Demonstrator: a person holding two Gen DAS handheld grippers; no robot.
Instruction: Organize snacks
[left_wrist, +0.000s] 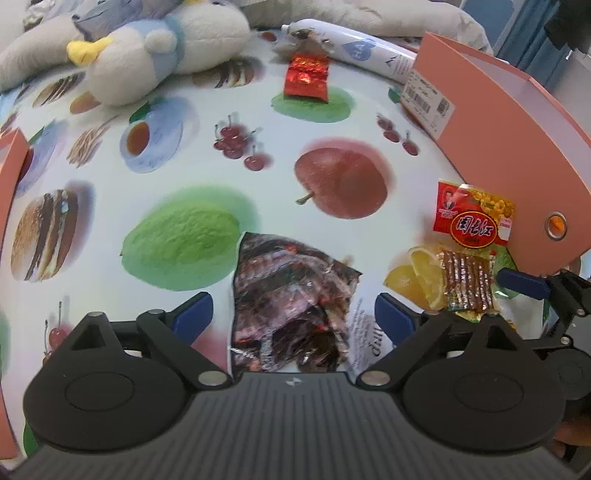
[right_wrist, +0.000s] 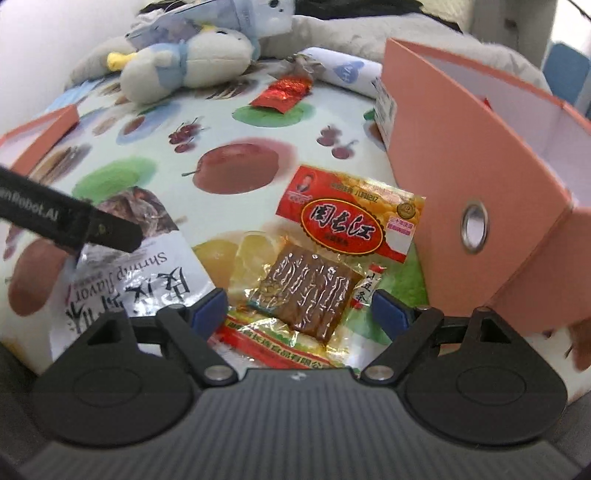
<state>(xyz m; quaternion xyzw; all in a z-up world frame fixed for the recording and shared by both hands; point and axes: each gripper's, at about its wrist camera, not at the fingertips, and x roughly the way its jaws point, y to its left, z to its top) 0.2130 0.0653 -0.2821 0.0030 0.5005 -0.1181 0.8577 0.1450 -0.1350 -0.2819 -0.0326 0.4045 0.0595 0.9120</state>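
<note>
My left gripper (left_wrist: 294, 314) hangs open over a dark shrimp-flavour snack bag (left_wrist: 288, 295), its blue fingers on either side and clear of it. To the right lie a brown-strip packet (left_wrist: 467, 284) and a red-and-yellow packet (left_wrist: 472, 218). My right gripper (right_wrist: 300, 308) is open too, straddling the brown-strip packet (right_wrist: 310, 291) without pressing it. The red-and-yellow packet (right_wrist: 351, 218) lies just beyond, and the shrimp bag (right_wrist: 125, 273) sits to the left. A red foil packet (left_wrist: 306, 77) (right_wrist: 282, 92) lies at the far side of the table.
A tall pink box (left_wrist: 498, 122) (right_wrist: 461, 147) stands open at the right, close to the packets. A pink lid edge (left_wrist: 11, 166) (right_wrist: 40, 133) sits at the left. Plush toys (left_wrist: 155, 55) and a white tube (left_wrist: 362, 51) line the back of the fruit-print cloth (left_wrist: 184, 155).
</note>
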